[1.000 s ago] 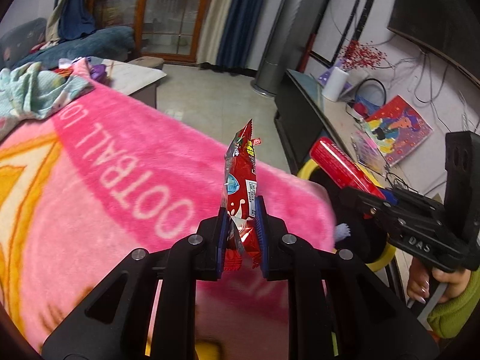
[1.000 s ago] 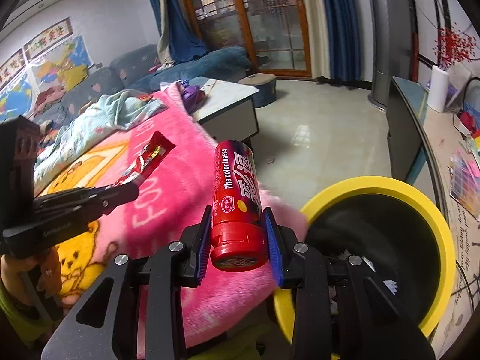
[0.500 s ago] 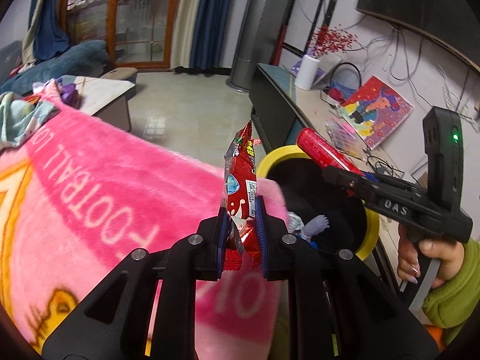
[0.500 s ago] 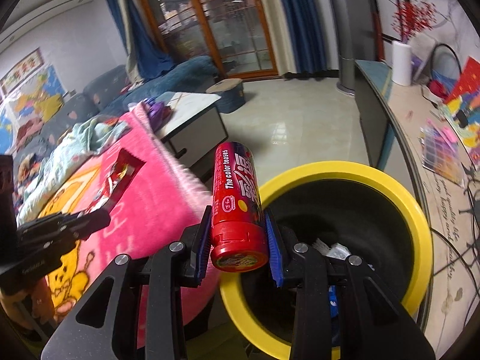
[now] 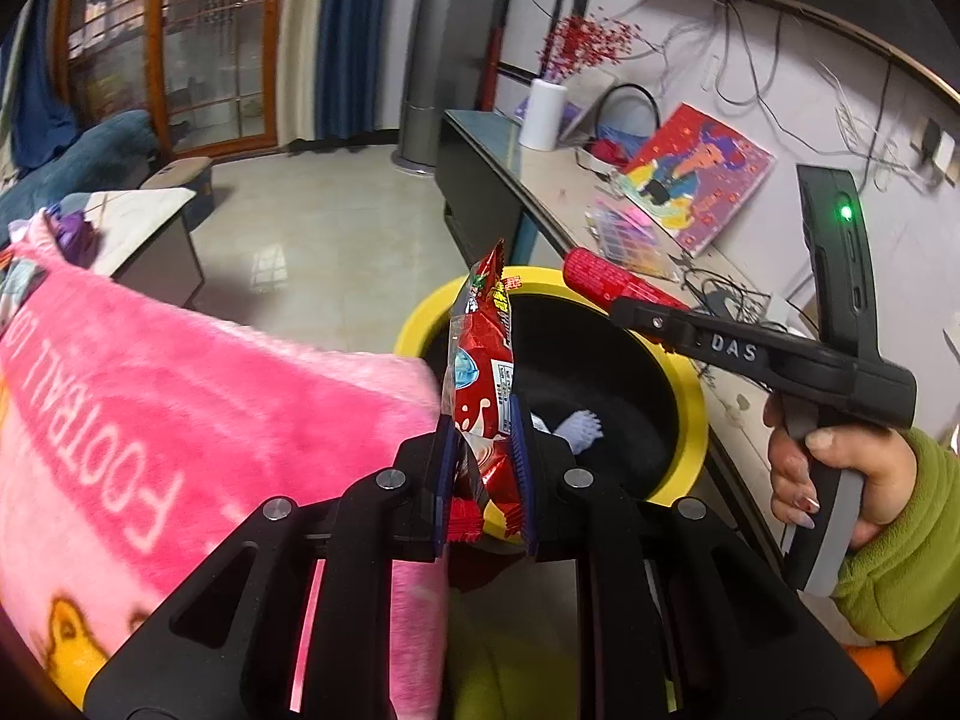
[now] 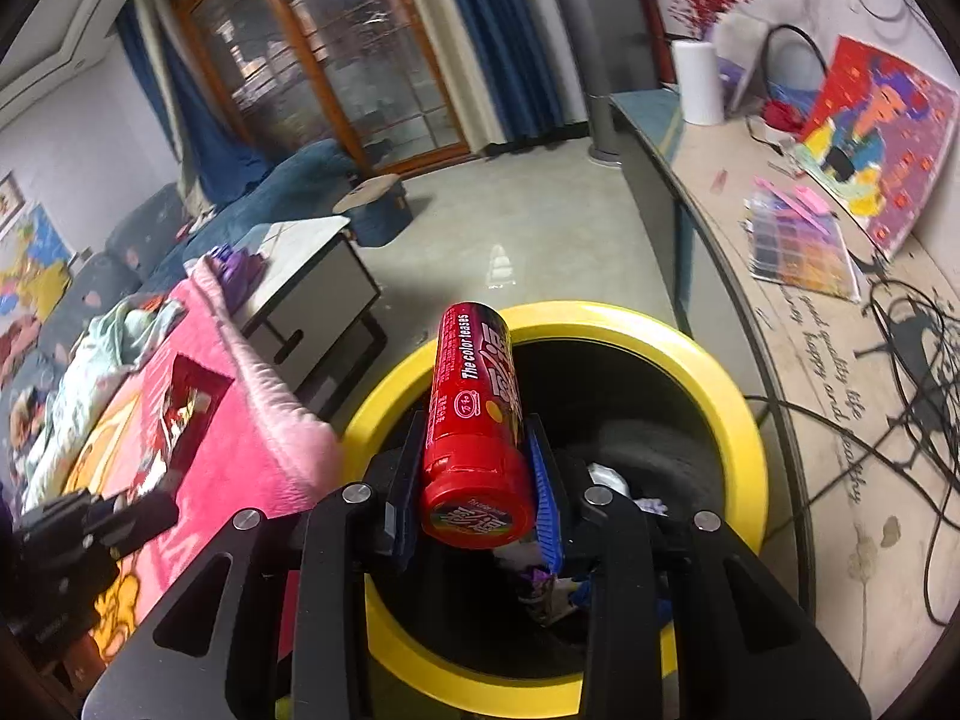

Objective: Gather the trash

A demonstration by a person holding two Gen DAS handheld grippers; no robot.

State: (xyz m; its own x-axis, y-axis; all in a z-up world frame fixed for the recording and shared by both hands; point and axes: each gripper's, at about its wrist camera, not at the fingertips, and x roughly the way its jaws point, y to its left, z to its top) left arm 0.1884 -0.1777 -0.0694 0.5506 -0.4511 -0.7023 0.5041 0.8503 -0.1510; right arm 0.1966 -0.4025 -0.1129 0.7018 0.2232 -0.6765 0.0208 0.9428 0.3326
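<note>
My left gripper point(image 5: 480, 456) is shut on a red snack wrapper point(image 5: 483, 354) that stands upright between the jaws, over the near rim of the yellow-rimmed black trash bin point(image 5: 690, 414). My right gripper point(image 6: 474, 468) is shut on a red candy tube point(image 6: 471, 414) and holds it above the bin's opening point(image 6: 732, 402). The right gripper with the tube also shows in the left wrist view point(image 5: 624, 294), over the bin's far rim. Several pieces of trash point(image 6: 606, 480) lie inside the bin.
A pink blanket point(image 5: 180, 408) covers the surface left of the bin. A dark TV cabinet point(image 5: 510, 186) with a paper roll point(image 5: 543, 117), a colourful picture point(image 5: 696, 180) and cables runs along the wall to the right. A low coffee table point(image 6: 318, 264) stands behind.
Both grippers have moved right, from over the pink blanket to the bin. The tube now hangs over the bin's opening and the wrapper has reached its near rim.
</note>
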